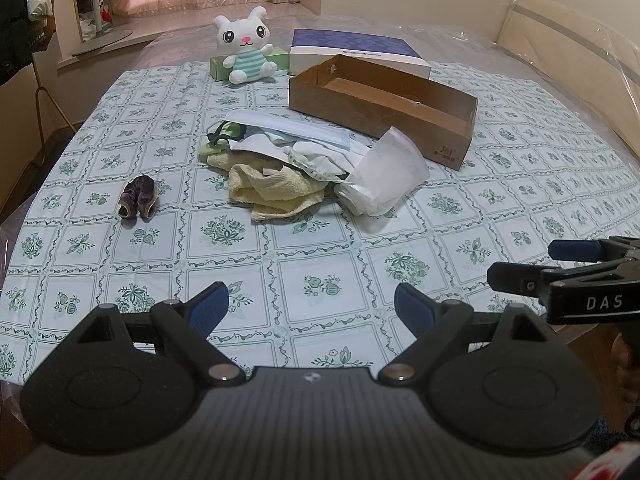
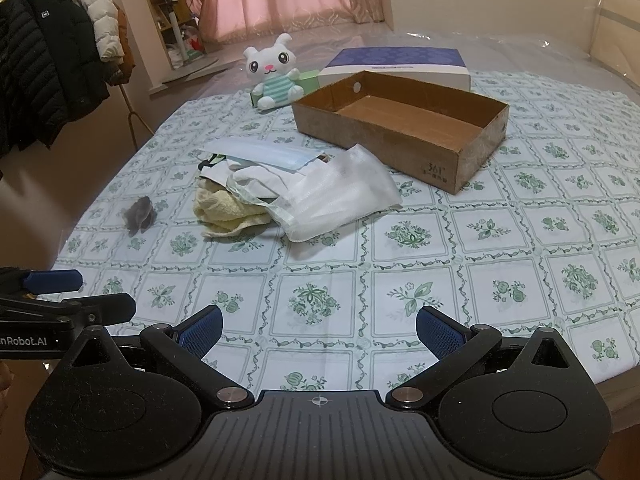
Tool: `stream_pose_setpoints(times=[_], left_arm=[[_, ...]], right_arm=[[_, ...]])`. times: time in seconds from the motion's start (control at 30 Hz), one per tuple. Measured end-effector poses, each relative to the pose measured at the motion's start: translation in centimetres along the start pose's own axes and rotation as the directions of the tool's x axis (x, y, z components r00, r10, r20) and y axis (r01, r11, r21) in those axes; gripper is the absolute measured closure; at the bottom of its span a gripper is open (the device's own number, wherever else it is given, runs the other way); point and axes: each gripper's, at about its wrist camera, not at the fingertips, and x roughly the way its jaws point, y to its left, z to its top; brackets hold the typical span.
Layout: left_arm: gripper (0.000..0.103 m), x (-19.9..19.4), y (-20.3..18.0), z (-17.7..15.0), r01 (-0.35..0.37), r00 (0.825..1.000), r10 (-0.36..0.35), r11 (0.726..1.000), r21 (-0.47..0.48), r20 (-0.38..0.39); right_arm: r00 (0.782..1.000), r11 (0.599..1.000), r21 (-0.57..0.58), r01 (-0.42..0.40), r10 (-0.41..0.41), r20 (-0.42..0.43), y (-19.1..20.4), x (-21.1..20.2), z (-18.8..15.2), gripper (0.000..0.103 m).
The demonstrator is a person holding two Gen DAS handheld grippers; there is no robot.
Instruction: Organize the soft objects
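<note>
My left gripper and right gripper hovered spread wide, holding nothing, above the tablecloth. Beyond lay the heap of soft cloths, a purple scrunchie apart to its left; farther back stood the cardboard box and plush bunny.

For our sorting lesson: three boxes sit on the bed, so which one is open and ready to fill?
The brown cardboard box nearest the cloth pile: lidless, its inside bare. The purple-topped box and the green box behind the plush are closed.
</note>
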Motion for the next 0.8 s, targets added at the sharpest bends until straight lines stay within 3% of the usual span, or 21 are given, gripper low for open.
stream_pose_setpoints(times=[0.8], left_arm=[[0.014, 1.1, 0.7, 0.0, -0.009, 1.0, 0.009, 1.0, -0.01, -0.013]], right_arm=[[1.0, 1.0, 0.0, -0.001, 0.001, -0.001, 0.2, 0.1, 0.0, 0.0]])
